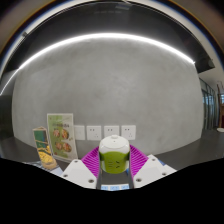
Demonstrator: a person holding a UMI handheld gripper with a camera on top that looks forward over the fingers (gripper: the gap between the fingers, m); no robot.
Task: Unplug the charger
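A charger [114,156] with a white top and a green body sits between the fingers of my gripper [114,165]. The magenta pads [90,160] press on it from both sides, so the gripper is shut on it. A row of white wall sockets [110,131] lies on the grey wall beyond the fingers. The sockets look small and far off, and the charger is held apart from them. I see no cable.
A standing printed card [62,137] with green and yellow pictures stands to the left of the sockets on a dark counter [20,150]. A bright light strip [100,42] arcs across above. A doorway or window [208,105] shows at the right.
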